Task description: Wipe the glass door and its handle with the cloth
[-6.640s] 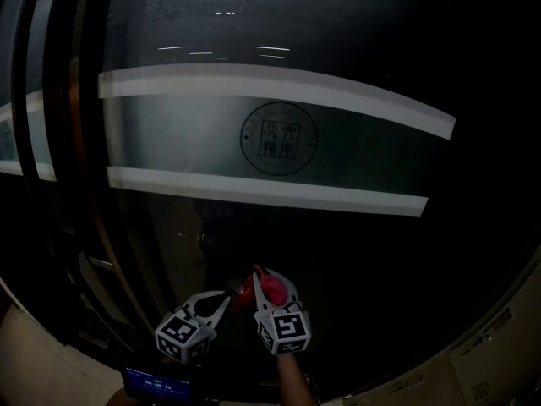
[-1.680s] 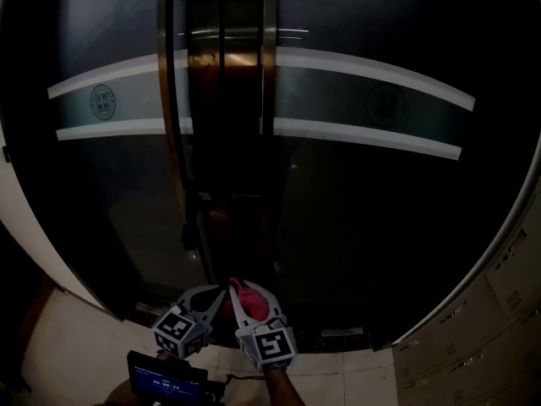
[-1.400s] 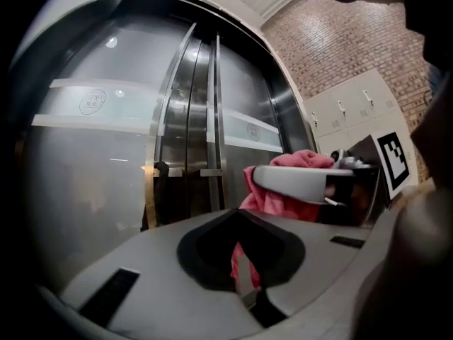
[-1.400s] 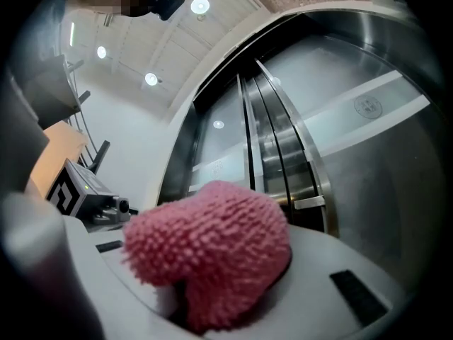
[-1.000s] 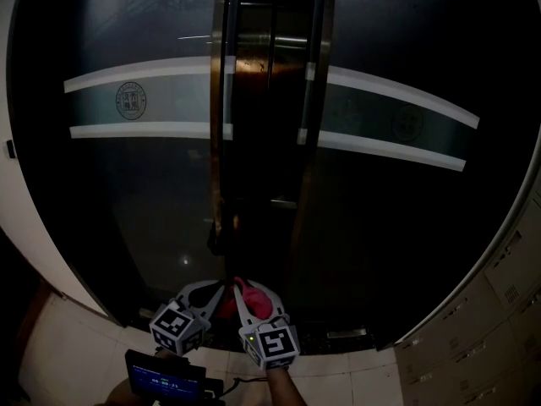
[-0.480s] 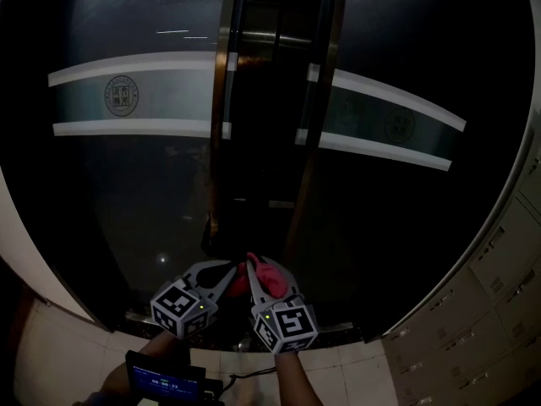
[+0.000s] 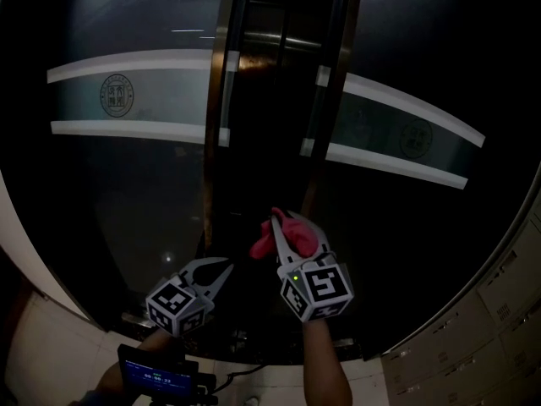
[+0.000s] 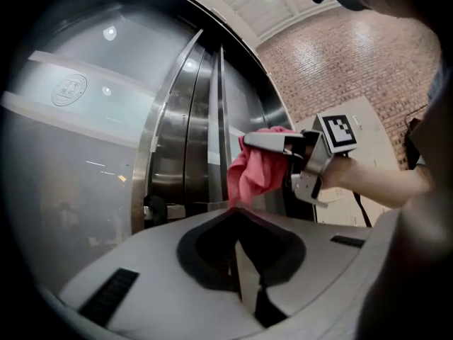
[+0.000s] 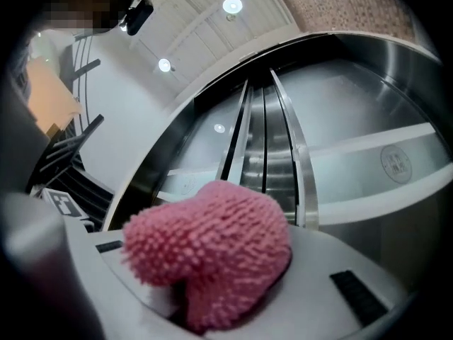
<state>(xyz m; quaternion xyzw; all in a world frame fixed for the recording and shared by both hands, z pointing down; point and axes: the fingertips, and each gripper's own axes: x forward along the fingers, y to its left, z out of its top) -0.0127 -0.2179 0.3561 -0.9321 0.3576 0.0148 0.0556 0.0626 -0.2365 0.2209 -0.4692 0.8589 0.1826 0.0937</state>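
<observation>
Right gripper (image 7: 281, 223) is clamped on the pink cloth (image 7: 296, 233) — jaws closed down onto it, with the nubby bundle bulging out over both jaws in the right gripper view. Left gripper (image 7: 216, 269) has its jaws brought together, tips meeting, nothing between them. It sits lower and to the left of the right one, apart from it and from the cloth. Ahead is the glass door (image 7: 127, 193): dark glass crossed by a frosted band (image 7: 152, 96) with a round seal (image 7: 117, 96), and a vertical metal handle (image 7: 221, 100) at its inner edge. A second leaf (image 7: 423, 210) to the right has the same band and its own metal bar (image 7: 325, 117). The cloth is held up in front of the dark strip between the two bars, near the lower part of the right-hand bar; can't tell from any view whether it touches metal or glass. A small lit screen (image 7: 157, 370) is at the bottom edge, near the person's left hand — pale floor tiles (image 7: 51, 345) are below the door.
</observation>
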